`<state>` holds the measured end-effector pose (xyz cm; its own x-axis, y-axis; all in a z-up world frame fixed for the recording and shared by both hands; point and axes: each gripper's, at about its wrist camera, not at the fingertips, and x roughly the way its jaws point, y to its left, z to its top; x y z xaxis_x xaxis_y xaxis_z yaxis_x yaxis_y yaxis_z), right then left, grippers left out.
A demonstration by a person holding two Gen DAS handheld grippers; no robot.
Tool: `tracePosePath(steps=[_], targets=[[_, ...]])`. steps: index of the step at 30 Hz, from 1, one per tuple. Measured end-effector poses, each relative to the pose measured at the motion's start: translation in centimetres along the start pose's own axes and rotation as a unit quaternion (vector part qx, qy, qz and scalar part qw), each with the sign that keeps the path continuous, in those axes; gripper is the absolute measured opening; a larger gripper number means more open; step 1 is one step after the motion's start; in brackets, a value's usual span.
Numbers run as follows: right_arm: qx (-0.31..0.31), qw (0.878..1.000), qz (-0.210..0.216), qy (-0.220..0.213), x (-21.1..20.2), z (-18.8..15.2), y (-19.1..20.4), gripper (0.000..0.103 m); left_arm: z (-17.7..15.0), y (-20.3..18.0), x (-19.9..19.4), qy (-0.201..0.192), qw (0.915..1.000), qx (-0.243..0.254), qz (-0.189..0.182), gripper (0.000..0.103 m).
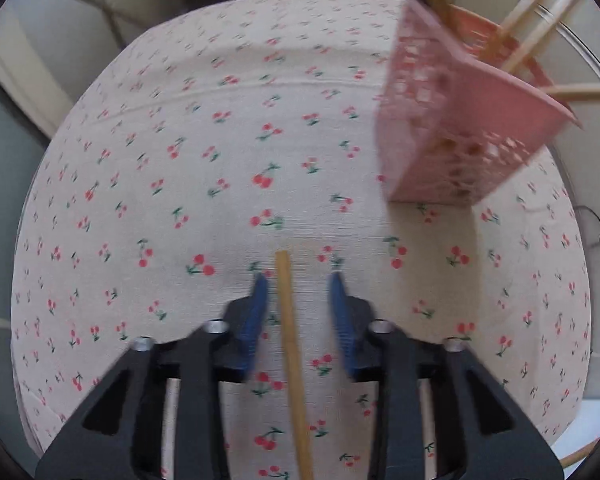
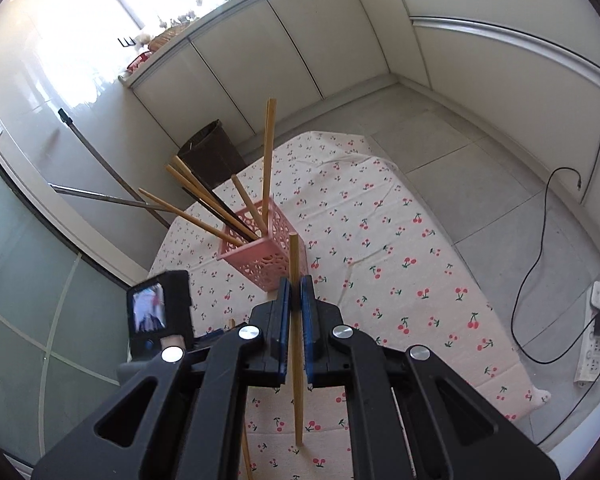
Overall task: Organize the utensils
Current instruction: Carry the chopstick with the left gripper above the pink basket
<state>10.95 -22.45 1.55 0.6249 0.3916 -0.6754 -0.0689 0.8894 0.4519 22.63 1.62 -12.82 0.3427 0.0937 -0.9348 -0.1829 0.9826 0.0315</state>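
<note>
Cherry-print tablecloth (image 2: pixel 400 240) covers the table, floor beyond every edge. Right gripper (image 2: pixel 296 292) clamps a light, stiff, slippery wooden chopstick (image 2: pixel 296 344) near its upper part, pink basket (image 2: pixel 256 256) at 11 o'clock. Left gripper (image 1: pixel 298 280) straddles another chopstick (image 1: pixel 290 340), jaws slightly apart, not touching; basket at 2 o'clock, open cloth all round.

Left of the pink basket (image 2: pixel 256 252) you have open tablecloth (image 2: pixel 400 248) to pass over, while above it leaning chopsticks (image 2: pixel 204 204) fan out and block you.
</note>
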Motion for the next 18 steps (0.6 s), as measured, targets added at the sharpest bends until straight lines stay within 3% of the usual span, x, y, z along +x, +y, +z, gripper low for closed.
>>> tracePosePath(steps=[1, 3, 5, 8, 11, 18], targets=[[0.000, 1.000, 0.002, -0.002, -0.2, 0.2, 0.0, 0.006, -0.1, -0.4, -0.1, 0.000, 1.0000, 0.005, -0.007, 0.007], [0.000, 1.000, 0.005, -0.004, -0.5, 0.3, 0.0, 0.006, -0.3, -0.2, -0.2, 0.001, 0.9998, -0.001, -0.020, 0.007], [0.000, 1.000, 0.009, -0.005, -0.7, 0.3, -0.1, 0.006, -0.1, 0.9, -0.5, -0.004, 0.9976, -0.033, -0.062, 0.007], [-0.002, 1.000, 0.014, -0.009, -1.2, 0.5, 0.0, 0.006, 0.1, 3.2, -3.2, -0.039, 0.9884, -0.074, -0.126, 0.007], [-0.004, 1.000, 0.024, -0.017, -1.8, 0.8, 0.2, 0.006, 0.1, 5.5, -6.9, -0.082, 0.9739, -0.098, -0.188, 0.007], [-0.013, 0.999, 0.036, -0.039, -3.9, 1.4, 0.7, 0.006, -2.3, 8.5, -13.9, -0.181, 0.9610, -0.103, -0.182, 0.007]])
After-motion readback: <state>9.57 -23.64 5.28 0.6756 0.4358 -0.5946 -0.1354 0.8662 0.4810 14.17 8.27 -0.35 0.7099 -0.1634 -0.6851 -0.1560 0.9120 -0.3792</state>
